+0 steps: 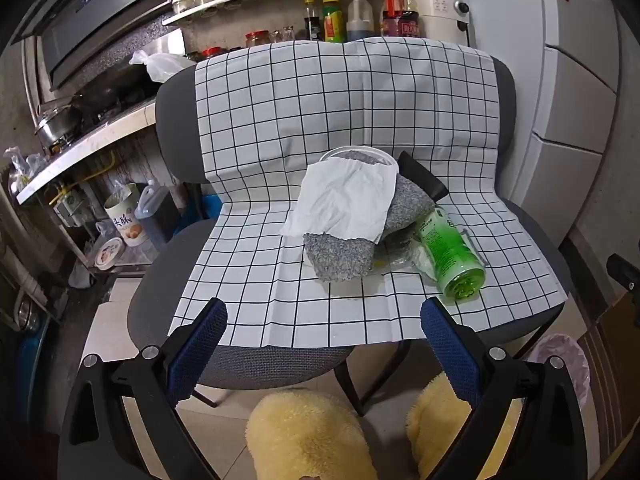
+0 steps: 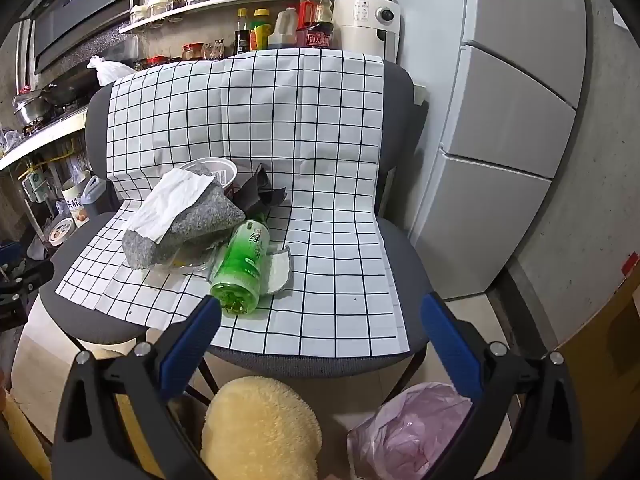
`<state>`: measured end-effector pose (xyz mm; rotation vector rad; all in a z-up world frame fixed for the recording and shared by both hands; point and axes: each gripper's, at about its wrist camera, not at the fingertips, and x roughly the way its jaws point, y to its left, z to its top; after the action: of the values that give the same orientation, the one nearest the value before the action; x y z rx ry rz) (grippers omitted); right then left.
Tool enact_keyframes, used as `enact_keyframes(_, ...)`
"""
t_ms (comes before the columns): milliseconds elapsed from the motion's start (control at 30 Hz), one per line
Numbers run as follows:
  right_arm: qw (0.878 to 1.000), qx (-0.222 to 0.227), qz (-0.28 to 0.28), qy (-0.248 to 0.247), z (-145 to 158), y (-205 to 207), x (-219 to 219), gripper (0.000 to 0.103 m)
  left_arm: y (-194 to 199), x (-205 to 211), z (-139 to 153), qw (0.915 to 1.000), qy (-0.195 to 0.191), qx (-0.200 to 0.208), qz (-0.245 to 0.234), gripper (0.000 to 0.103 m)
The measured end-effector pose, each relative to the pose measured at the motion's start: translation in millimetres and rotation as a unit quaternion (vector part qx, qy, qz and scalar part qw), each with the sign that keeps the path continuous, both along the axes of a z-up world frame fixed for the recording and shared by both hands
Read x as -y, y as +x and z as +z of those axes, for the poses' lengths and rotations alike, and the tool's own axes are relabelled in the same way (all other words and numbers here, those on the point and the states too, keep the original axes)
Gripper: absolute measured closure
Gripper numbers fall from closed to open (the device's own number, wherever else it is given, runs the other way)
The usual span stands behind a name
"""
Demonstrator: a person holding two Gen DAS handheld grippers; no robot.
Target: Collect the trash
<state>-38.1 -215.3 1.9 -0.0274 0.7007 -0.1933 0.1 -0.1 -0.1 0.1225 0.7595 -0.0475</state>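
A pile of trash lies on a chair covered with a white checked cloth (image 1: 280, 280). A white tissue (image 1: 344, 200) (image 2: 172, 204) lies on a grey cloth (image 1: 340, 256) (image 2: 192, 228). A white bowl (image 1: 360, 156) (image 2: 218, 170) and a dark wrapper (image 1: 424, 180) (image 2: 260, 196) sit behind. A green bottle (image 1: 452, 252) (image 2: 242, 264) lies on its side over clear plastic. My left gripper (image 1: 324, 320) is open in front of the seat edge. My right gripper (image 2: 320, 320) is open, its left finger (image 2: 192, 336) near the bottle's base.
A bin with a pink bag (image 2: 408, 436) (image 1: 564, 364) stands on the floor at the chair's front right. Yellow fluffy slippers (image 1: 308, 436) (image 2: 260, 428) are below. A fridge (image 2: 512, 120) stands right; a stove counter (image 1: 80, 144) and shelves of bottles (image 1: 340, 20) are left and behind.
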Motion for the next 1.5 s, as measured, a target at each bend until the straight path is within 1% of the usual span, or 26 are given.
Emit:
enact_keyframes(133,1.000,0.002,0.000,0.001,-1.2,-0.6,0.2,0.006,-0.3,0.0,-0.2,1.0000,-0.003,0.000,-0.003,0.007)
enact_keyframes(233,1.000,0.001,0.000,0.001,-3.3,-0.4,-0.8,0.006,-2.2,-14.0,-1.0,1.0000,-0.003,0.001,-0.005,0.007)
enact_keyframes(367,1.000,0.000,0.000,0.002,-2.8,1.0,-2.2,0.006,4.3,-16.3,-3.4,0.9999,-0.008,-0.006,0.003,0.007)
enact_keyframes(400,1.000,-0.002,-0.001,0.004,-2.5,1.6,-1.5,0.006,2.8,-7.3,-3.7,0.9999,-0.005,-0.006,0.010,0.007)
enact_keyframes(500,1.000,-0.001,-0.001,0.007,-2.7,2.1,0.1,0.006,3.4,-8.3,-5.1,0.9998,-0.007,-0.008,0.017,0.007)
enact_keyframes(1500,1.000,0.003,-0.002,0.010,-3.5,1.3,-1.2,0.006,4.4,-11.5,0.8,0.9996,-0.010,-0.005,0.025,0.007)
